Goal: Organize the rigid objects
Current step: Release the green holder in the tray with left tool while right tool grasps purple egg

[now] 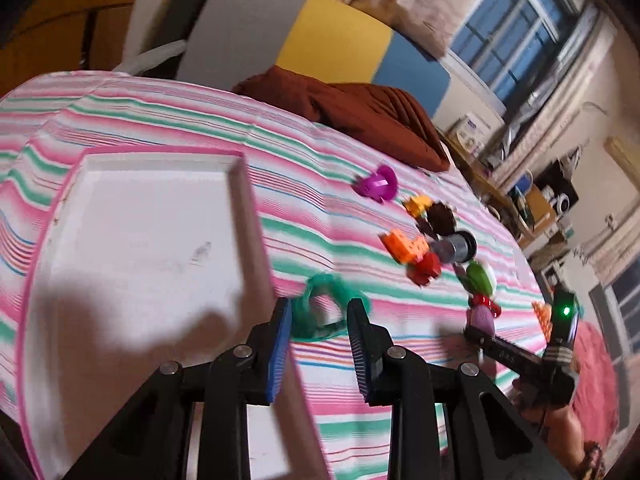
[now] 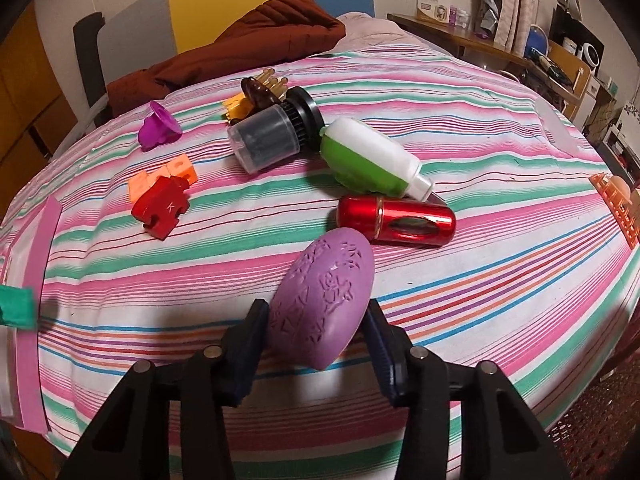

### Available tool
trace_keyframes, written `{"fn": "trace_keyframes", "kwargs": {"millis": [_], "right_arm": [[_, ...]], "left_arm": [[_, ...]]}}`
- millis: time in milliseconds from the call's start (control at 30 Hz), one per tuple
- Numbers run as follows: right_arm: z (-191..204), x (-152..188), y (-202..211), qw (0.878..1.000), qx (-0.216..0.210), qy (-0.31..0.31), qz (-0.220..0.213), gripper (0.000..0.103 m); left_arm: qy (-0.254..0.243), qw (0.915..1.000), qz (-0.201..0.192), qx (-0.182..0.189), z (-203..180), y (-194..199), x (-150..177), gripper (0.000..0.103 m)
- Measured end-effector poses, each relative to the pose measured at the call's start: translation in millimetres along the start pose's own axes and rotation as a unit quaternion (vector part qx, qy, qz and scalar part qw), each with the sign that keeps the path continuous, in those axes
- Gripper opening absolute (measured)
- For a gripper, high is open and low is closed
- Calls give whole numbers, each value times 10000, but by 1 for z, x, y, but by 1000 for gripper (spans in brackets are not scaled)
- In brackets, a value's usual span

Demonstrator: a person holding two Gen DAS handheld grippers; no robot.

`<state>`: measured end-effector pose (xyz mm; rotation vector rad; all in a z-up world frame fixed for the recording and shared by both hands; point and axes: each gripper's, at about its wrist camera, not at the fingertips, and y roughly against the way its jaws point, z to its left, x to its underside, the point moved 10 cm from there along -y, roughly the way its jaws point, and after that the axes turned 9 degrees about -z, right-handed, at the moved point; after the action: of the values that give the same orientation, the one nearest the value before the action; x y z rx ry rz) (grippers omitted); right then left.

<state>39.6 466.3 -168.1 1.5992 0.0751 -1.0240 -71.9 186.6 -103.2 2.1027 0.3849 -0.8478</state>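
L gripper (image 1: 320,320): jaws narrow, clamped on a green ring (image 1: 320,312), held in the air beside the right rim of the white tray (image 1: 136,240). Left wrist view is blurred, so the contact detail is soft. Tray has a pink edge, sits on the striped bed (image 2: 440,280), nothing visible inside it.

R gripper (image 2: 316,316): jaws around a purple soap (image 2: 322,300), embossed oval, tilted with its tip pointing up-right. Both pads touch its sides; bottom of the soap looks to rest on the sheet.

Rest of the pile on the bed, past the soap:
- red can (image 2: 396,224) lying flat, just beyond the soap
- green/white bottle (image 2: 372,160) on its side, touching the can's far edge
- grey jar (image 2: 272,140) w/ black lid, on its side, left of the bottle
- brown comb (image 2: 260,90) behind the jar
- red puzzle piece (image 2: 160,210) against orange blocks (image 2: 168,174)
- purple cup (image 2: 158,126), apart at far left
- orange rack (image 2: 616,200) at the bed's right edge

Brown blanket (image 2: 248,48) bunched at the head of the bed.
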Motion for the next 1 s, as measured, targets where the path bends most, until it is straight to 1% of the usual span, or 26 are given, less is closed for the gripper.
{"fn": "trace_keyframes", "kwargs": {"millis": [33, 100, 200, 233, 267, 300, 333, 467, 500, 533, 567, 633, 700, 767, 800, 833, 867, 900, 933, 967, 1000], "right_arm": [[0, 0, 0, 10000, 11, 1, 14, 50], [1, 0, -1, 10000, -41, -67, 37, 50], [-4, 0, 3, 9992, -155, -378, 22, 52], [-6, 0, 5, 9986, -184, -496, 0, 55], [-9, 0, 6, 9976, -203, -654, -31, 58], [-12, 0, 7, 9964, -211, -822, -57, 65], [-15, -1, 8, 9952, -211, -948, -91, 68], [-17, -5, 10, 9926, -265, -1168, -192, 68], [-17, -6, 9, 9917, -297, -1233, -193, 68], [-16, -8, 8, 9909, -332, -1291, -173, 68], [-14, -9, 5, 9906, -347, -1315, -138, 68], [-10, -13, 2, 9913, -331, -1265, -139, 68], [-5, -13, -1, 9936, -290, -1088, -116, 68], [-4, -10, -4, 9954, -153, -939, -145, 61], [-4, -10, -4, 9960, -65, -870, -176, 52], [-6, -9, -4, 9966, 4, -802, -212, 46], [-8, -9, -4, 9967, -4, -784, -233, 46], [-10, -9, -4, 9962, -81, -835, -245, 46], [-11, -9, -3, 9956, -154, -892, -244, 46], [-12, -9, -3, 9953, -189, -923, -241, 46], [-14, -9, -2, 9949, -227, -951, -242, 46]], "left_arm": [[36, 10000, -44, -23, 5, 3, -3, 28], [88, 9998, -145, -72, 14, 9, -11, 28], [175, 9994, -277, -112, 26, 14, -18, 28], [204, 9993, -280, -138, 30, 14, -19, 28], [246, 9992, -267, -145, 34, 14, -19, 28], [296, 9992, -249, -139, 35, 14, -18, 28], [334, 9992, -217, -88, 35, 13, -16, 26], [29, 10000, 13, 67, 15, 11, -3, 27], [-109, 9998, 65, 120, 4, 10, 1, 30], [-185, 9996, 110, 174, -2, 9, 3, 41], [-306, 9991, 150, 243, -14, 7, 7, 55], [-532, 9980, 187, 273, -29, 3, 13, 68], [-931, 9950, 314, 193, -44, -6, 20, 68], [-1299, 9907, 395, 100, -54, -15, 26, 67], [-1465, 9883, 434, 20, -56, -19, 28, 66], [-1614, 9857, 487, -65, -57, -24, 30, 60], [-1759, 9828, 558, -106, -60, -30, 33, 52], [-1929, 9790, 637, -168, -61, -35, 37, 48], [-2080, 9755, 662, -257, -60, -39, 39, 38], [-2246, 9717, 643, -333, -61, -42, 40, 38], [-2319, 9703, 605, -325, -62, -42, 40, 38]]}}
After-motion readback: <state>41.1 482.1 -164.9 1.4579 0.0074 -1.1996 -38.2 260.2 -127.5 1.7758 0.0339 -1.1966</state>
